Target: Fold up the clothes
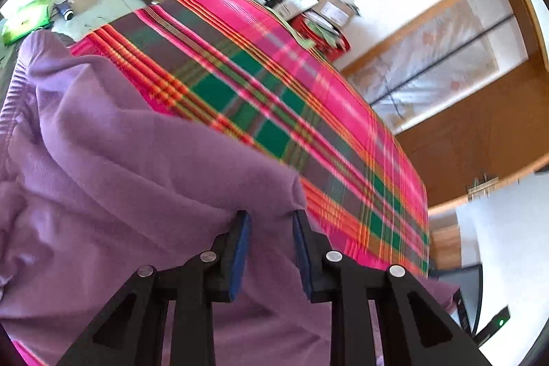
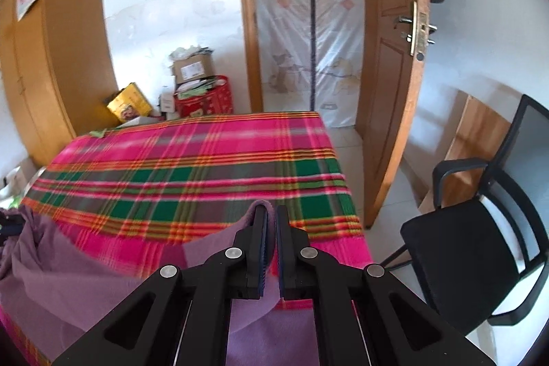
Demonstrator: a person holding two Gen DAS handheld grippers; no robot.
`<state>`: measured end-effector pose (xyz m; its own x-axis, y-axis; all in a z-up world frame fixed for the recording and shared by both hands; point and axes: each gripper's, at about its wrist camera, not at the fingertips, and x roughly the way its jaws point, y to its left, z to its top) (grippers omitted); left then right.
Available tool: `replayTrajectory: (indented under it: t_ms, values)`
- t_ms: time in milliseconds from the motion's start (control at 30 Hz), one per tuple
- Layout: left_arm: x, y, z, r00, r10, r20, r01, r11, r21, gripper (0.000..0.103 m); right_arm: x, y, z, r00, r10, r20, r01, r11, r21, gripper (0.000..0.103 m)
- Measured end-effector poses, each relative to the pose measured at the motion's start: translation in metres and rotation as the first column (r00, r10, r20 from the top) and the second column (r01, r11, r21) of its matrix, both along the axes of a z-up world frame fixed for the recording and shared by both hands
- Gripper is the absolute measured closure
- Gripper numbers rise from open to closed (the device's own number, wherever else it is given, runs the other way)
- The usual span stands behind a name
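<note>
- Purple garment lies bunched over the near side of the plaid blanket on the bed; far half of the blanket is bare, likely kept free as folding space
- Right gripper: fingers pressed nearly together, pinching a raised edge of the purple cloth that pokes up between the pads; cloth drapes back from there, so this looks like a corner lifted to spread or fold it
- Left gripper: fingers part spread, a fold of the garment bulging between the tips; whether the pads actually press on it I cannot tell
- Both hold along one edge, probably to pull the piece flat before the first fold
- Black chair stands beside the bed, near the open door
- Writing: cardboard box by the wall carries a label, too blurred to read; yellow box print also unreadable
</note>
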<state>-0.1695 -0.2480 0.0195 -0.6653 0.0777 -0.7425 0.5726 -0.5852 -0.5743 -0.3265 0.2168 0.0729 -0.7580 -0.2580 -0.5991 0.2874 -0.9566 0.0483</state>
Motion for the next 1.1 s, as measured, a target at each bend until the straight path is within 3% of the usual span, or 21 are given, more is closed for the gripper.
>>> replayTrajectory:
  t_ms: [167,333,500,600,767,933,1100]
  values:
    - [-0.017,-0.011,0.004,0.999,0.042,-0.001,-0.042,0.998,-0.05,0.077,-0.023,-0.006,-0.007,0.998,-0.063,-0.019,0.064,0.996,0.059,0.098]
    - [-0.023,-0.017,-0.007,0.999,0.047,0.017,-0.047,0.999,-0.021,0.077,-0.047,-0.014,-0.016,0.994,-0.112,-0.004,0.112,0.989,0.094,0.098]
    - [-0.011,-0.016,-0.002,1.0,0.004,0.008,-0.003,1.0,-0.023,0.077,-0.066,-0.026,-0.032,0.986,-0.15,0.072,0.136,0.977,0.167,0.097]
    - [0.001,-0.014,0.005,1.0,-0.023,0.008,0.024,0.998,-0.051,0.077,-0.061,-0.029,-0.036,0.987,-0.145,0.073,0.129,0.973,0.194,0.095]
    - [0.027,-0.012,0.012,0.997,-0.071,0.022,0.072,0.996,-0.061,0.076,-0.046,-0.017,-0.032,0.98,-0.19,0.063,0.175,0.965,0.192,0.08]
    - [0.07,-0.016,0.018,0.996,-0.085,0.04,0.088,0.993,-0.083,0.075,-0.021,-0.001,-0.019,0.972,-0.228,0.053,0.216,0.962,0.168,0.079]
    - [0.125,-0.033,0.024,0.998,-0.039,0.041,0.043,0.995,-0.094,0.075,0.024,0.017,0.001,0.978,-0.21,0.02,0.206,0.971,0.118,0.079]
